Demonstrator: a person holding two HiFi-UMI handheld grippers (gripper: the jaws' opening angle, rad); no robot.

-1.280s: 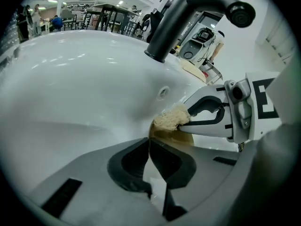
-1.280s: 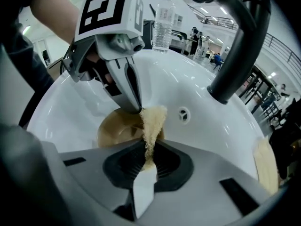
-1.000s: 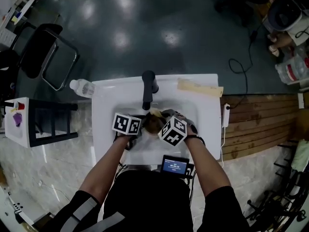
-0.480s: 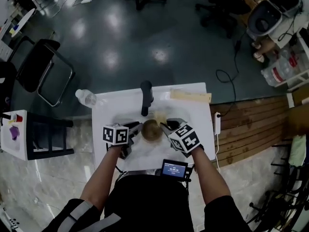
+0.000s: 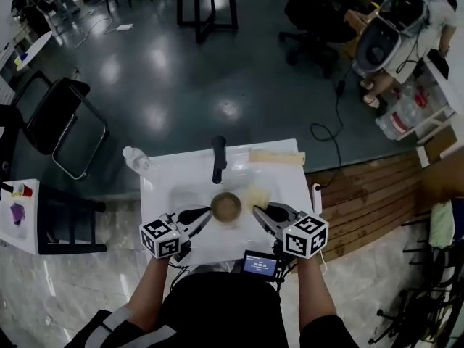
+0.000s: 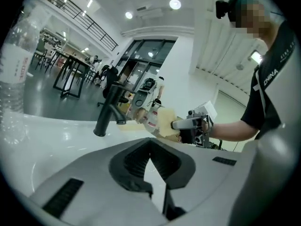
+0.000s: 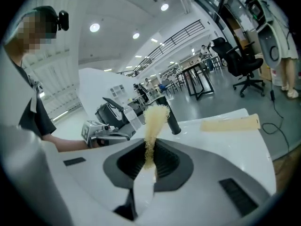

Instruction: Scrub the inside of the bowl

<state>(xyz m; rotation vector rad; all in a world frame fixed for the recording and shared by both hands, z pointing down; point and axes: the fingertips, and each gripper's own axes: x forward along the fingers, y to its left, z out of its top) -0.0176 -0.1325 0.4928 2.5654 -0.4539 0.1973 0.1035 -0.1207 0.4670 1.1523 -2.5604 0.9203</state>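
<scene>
Seen from above, a brown bowl (image 5: pixel 226 207) sits upright in a white sink (image 5: pixel 174 187), between two hand-held grippers. The right gripper (image 5: pixel 257 211) is clamped on a pale yellow scrubbing pad (image 7: pixel 153 119) that sticks out past its tips, just beside the bowl's right rim and seemingly still outside it. The left gripper (image 5: pixel 204 214), closed on nothing, points at the bowl's left side. The pad likely needs to move left, into the bowl.
</scene>
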